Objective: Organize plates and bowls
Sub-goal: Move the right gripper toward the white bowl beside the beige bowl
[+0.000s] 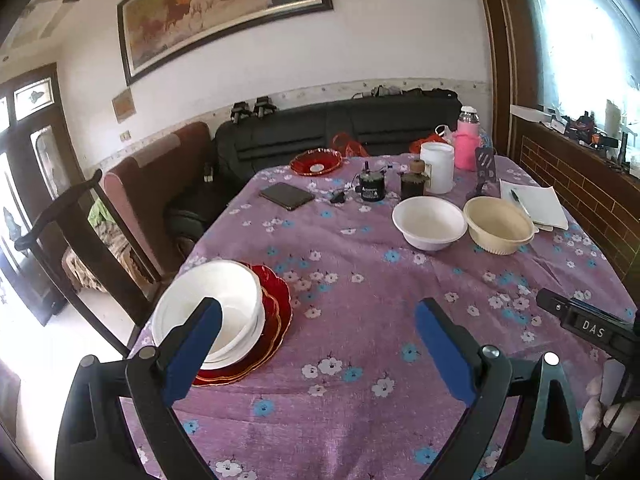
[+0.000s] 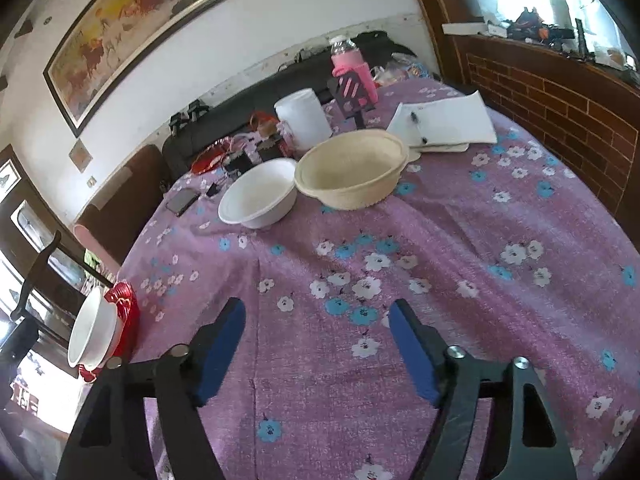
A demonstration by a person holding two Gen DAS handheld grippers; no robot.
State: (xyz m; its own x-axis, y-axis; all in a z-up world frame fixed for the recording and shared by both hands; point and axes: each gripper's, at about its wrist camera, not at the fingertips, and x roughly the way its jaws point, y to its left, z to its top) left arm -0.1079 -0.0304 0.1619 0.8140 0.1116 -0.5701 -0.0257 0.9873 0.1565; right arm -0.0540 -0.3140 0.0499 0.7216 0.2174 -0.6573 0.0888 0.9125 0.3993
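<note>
White bowls (image 1: 216,308) sit nested on stacked red plates (image 1: 276,320) at the table's near left corner; the right wrist view shows that white bowl stack (image 2: 94,330) on the red plates (image 2: 126,308) at far left. A single white bowl (image 1: 428,222) and a cream bowl (image 1: 498,224) stand side by side further back, seen again as the white bowl (image 2: 260,194) and the cream bowl (image 2: 352,168). Another red plate (image 1: 316,161) lies at the far edge. My left gripper (image 1: 318,322) is open just right of the stack. My right gripper (image 2: 318,322) is open over bare cloth, holding nothing.
A purple flowered tablecloth (image 1: 360,288) covers the table. At the back stand a white jar (image 1: 437,167), a pink-sleeved bottle (image 1: 468,142), a phone (image 1: 287,195), small dark items (image 1: 372,186) and a notebook with pen (image 1: 534,202). A chair (image 1: 72,236) and sofa (image 1: 340,128) border the left and far sides.
</note>
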